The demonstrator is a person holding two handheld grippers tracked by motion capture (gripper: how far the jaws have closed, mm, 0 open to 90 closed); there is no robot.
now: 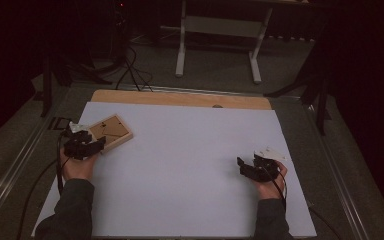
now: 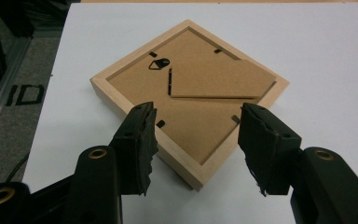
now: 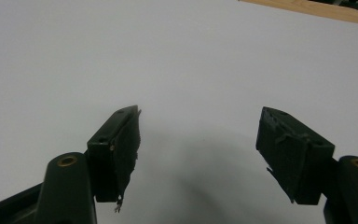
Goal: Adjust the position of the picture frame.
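**Closing in on the frame, left jaws wide**

Hovering over the near corner of the frame (image 2: 186, 93), the left gripper (image 2: 196, 144) is standing with its jaws wide apart and nothing between them. The frame is lying face down on the white board (image 1: 180, 160), backing upward, turned cornerwise to the gripper, near the board's far-left corner. In the high view the frame (image 1: 111, 132) is sitting just beyond the left gripper (image 1: 82, 145), close to the board's left edge.

Over on the other side, the right gripper (image 1: 257, 167) is idling low above bare board, well apart from the frame. Its jaws are spread wide too, holding nothing, as the right gripper view (image 3: 198, 154) is showing plainly.

Now the risks, as I'm judging them. The jaws are straddling a corner, not a flat side, so a squeeze there could be skidding off the slanted rails and spinning the frame. The pads look ragged, which may be weakening the bite. The folded stand (image 2: 219, 79) is lying loose on the backing and could be swinging out if the frame tips. A shove leftward could be pushing it off the board.

Room is plentiful: the whole middle of the board is lying open between the two grippers, with the wooden strip (image 1: 180, 98) bounding the far edge.
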